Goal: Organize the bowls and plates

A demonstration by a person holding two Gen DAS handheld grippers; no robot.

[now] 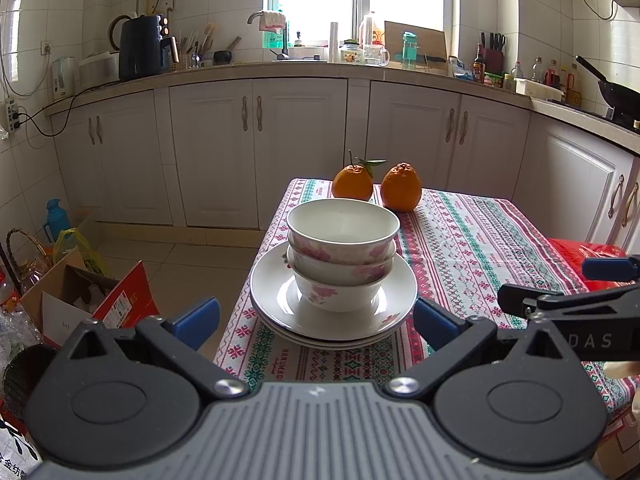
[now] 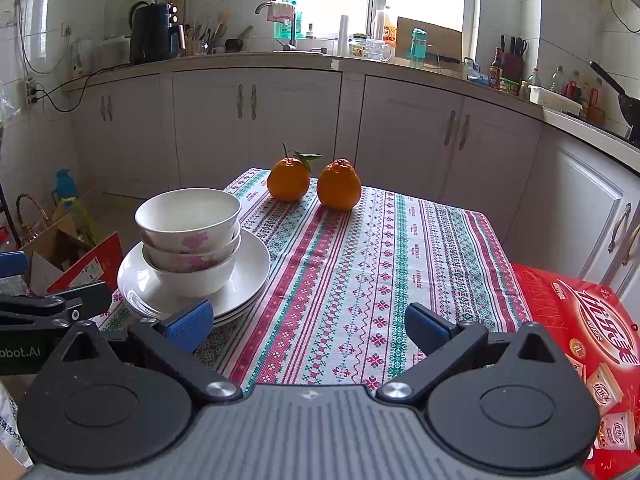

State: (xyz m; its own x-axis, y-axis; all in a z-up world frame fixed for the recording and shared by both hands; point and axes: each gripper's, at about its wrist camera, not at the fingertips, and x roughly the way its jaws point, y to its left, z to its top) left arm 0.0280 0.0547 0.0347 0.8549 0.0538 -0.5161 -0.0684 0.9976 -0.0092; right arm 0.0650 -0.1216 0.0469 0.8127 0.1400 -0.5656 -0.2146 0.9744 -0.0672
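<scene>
Left fingers [image 1: 316, 320]: I have them spread wide and empty, the stack framed just ahead between the 2 pads, which suits a straight approach.
Right fingers [image 2: 310, 326]: also wide apart, gripping nothing; bare cloth lies between them, the stack off past the left pad.
Bowls [image 1: 342, 256]: 3 nested upright, so they take 1 footprint.
Plates [image 1: 280, 292]: stacked beneath the bowls, near the worktop [image 1: 480, 240] edge.
Oranges [image 1: 352, 182]: 2, well beyond, clear of my reach line.
Progress: looks finished, I judge.
</scene>
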